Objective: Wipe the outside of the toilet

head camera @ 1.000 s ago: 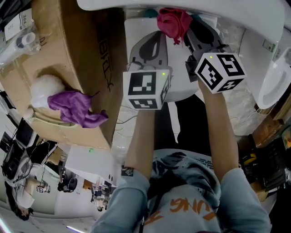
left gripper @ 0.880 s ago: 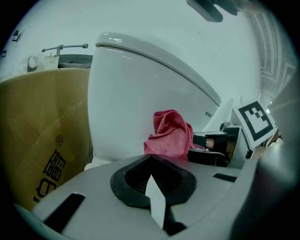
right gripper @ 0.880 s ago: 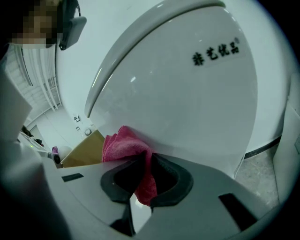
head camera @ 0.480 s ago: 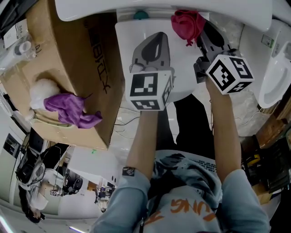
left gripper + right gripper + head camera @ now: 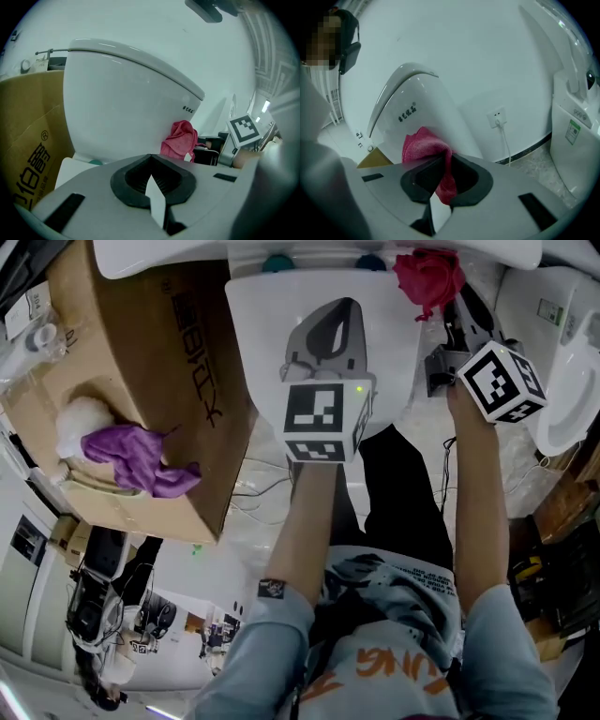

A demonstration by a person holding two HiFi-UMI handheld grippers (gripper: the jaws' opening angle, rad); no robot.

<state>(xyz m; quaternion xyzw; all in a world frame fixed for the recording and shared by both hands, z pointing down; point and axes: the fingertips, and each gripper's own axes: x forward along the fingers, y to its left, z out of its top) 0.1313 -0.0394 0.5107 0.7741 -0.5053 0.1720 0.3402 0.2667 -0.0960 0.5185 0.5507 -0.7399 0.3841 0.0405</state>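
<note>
Now right tool (image 5: 450, 310), pinching the red cloth (image 5: 427, 276), has shifted rightward; left tool (image 5: 151, 178) closed.

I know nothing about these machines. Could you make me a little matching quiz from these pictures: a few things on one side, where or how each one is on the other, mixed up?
Things:
1. pink cloth
2. purple cloth
3. left gripper
4. wall socket

States:
A. lies on the cardboard box
B. jaws together, nothing between them
C. has a white cable plugged in
D. clamped in the right gripper

Pairs: 1-D, 2-A, 3-B, 4-C.
</note>
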